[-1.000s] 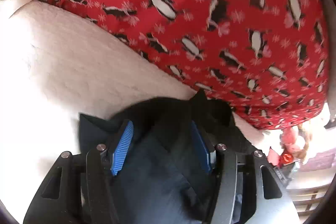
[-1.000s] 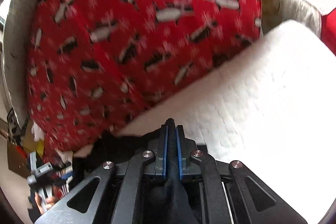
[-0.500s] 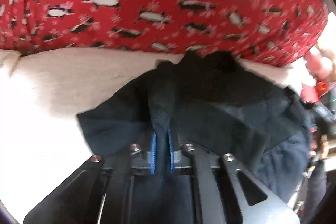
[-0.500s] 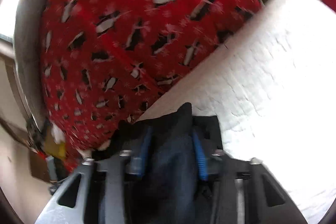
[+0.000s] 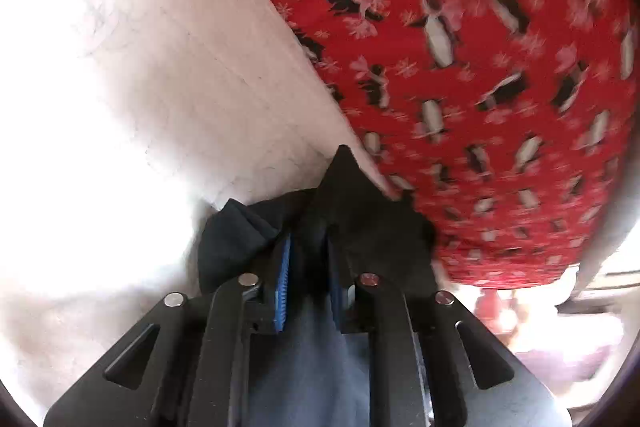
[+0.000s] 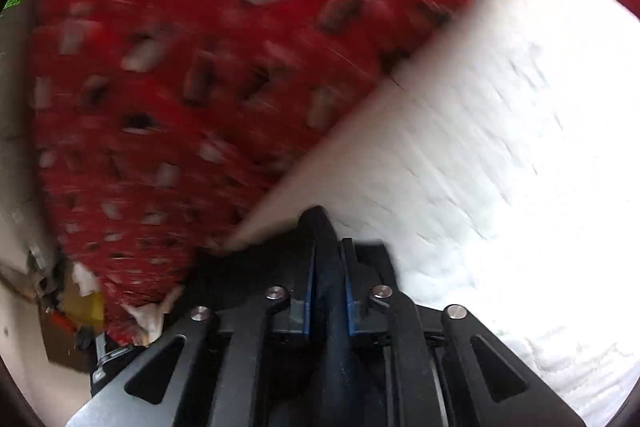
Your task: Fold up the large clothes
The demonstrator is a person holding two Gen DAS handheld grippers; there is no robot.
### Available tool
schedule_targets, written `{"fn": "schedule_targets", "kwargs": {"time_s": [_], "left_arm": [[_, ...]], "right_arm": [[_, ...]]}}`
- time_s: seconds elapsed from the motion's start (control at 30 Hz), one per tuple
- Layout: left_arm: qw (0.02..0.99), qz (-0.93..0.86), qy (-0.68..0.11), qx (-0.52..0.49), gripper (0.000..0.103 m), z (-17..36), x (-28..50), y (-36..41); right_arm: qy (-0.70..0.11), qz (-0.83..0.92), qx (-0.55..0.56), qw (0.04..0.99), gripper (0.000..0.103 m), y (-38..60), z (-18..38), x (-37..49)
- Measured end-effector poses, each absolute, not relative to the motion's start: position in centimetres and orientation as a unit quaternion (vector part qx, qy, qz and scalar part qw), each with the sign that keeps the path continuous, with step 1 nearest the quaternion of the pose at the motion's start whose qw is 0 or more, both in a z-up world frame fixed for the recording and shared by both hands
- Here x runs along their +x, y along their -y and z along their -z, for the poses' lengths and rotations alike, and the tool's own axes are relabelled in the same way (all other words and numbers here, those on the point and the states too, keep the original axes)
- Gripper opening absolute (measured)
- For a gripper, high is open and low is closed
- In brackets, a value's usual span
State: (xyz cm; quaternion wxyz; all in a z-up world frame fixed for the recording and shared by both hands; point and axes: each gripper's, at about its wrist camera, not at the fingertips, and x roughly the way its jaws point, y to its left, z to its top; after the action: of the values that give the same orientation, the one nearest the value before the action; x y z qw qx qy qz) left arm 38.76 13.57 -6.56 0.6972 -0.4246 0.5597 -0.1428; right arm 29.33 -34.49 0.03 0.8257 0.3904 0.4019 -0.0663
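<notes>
Left wrist, left tool [image 5: 308, 267] clamping dark garment [image 5: 360, 215] (no legible labels), right tool [image 6: 328, 267] likewise.

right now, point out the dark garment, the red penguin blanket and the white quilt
dark garment [image 5: 360, 195]: left wrist view, bunched fold beyond the fingertips
red penguin blanket [image 5: 480, 67]: left wrist view, middle
white quilt [image 6: 500, 147]: right wrist view, bare top

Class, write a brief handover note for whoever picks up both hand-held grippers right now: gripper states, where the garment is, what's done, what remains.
Left hand-held gripper: shut on the dark garment.
Right hand-held gripper: shut on dark cloth, apparently the same garment.
Garment: bunched at both grippers above the white bedding, beside the red penguin-print blanket.
Done: both grips secured.
Left: no finished fold shows; spread it out, fold, then release.
</notes>
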Motion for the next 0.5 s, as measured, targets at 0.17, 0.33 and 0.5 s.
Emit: {"fn": "schedule_targets", "kwargs": {"time_s": [0.17, 0.33, 0.5], "left_arm": [[0.741, 0.156, -0.529, -0.383, 0.024, 2.5, 37.6, -14.8], [0.759, 0.183, -0.54, -0.315, 0.044, 0.3, 37.2, -11.6], [0.756, 0.199, -0.564, -0.268, 0.048, 0.9, 37.2, -7.7]], "right_arm": [[-0.322, 0.021, 0.29, 0.901, 0.026, 31.1, -6.4, 27.7], [-0.414, -0.108, 0.189, 0.884, 0.045, 22.4, -6.5, 30.1], [-0.488, -0.103, 0.042, 0.866, 0.005, 14.4, -1.6, 31.2]]}}
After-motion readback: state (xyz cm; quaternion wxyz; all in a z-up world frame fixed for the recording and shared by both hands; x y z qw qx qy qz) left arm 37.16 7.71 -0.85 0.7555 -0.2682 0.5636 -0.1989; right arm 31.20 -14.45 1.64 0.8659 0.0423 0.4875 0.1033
